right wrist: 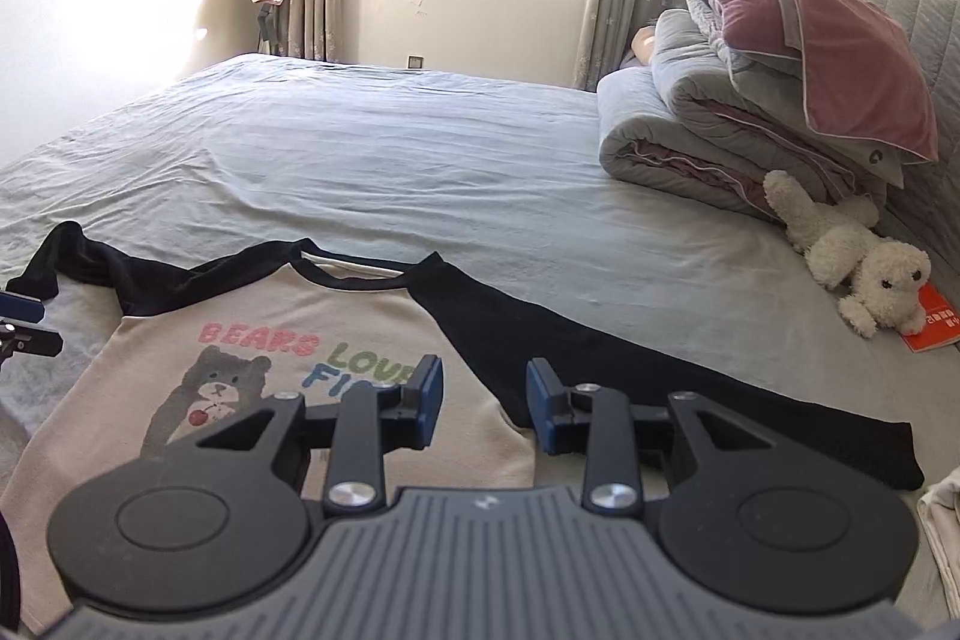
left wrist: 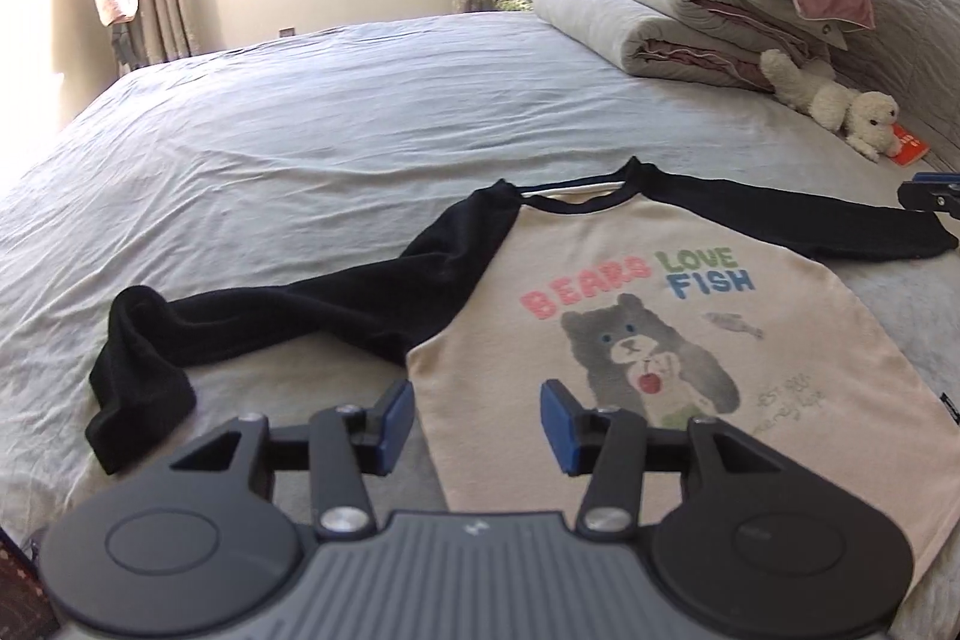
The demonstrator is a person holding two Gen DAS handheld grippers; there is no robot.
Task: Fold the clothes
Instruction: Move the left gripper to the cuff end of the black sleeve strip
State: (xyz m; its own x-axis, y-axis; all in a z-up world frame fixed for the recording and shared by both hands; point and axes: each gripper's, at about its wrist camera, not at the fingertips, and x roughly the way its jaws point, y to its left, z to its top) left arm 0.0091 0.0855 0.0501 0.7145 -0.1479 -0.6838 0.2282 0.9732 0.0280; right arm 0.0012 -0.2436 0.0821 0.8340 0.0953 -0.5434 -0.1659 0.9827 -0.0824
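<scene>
Both grippers hover with fingers spread, empty: left gripper (left wrist: 477, 421) over the shirt (left wrist: 690, 340)'s side edge, right gripper (right wrist: 485, 403) at its armpit. Cream bear-print raglan, black sleeves, flat on bed (left wrist: 360, 112).

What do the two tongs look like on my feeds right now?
Both match. The left tongs and right tongs have blue pads on black linkage arms with silver pivot bolts, two round black discs, and a ribbed grey body bearing a small white logo. No cables, hands or sleeves show.

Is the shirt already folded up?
No. The shirt lies spread flat on the bed, print facing up, with both dark sleeves stretched out to the sides.
</scene>
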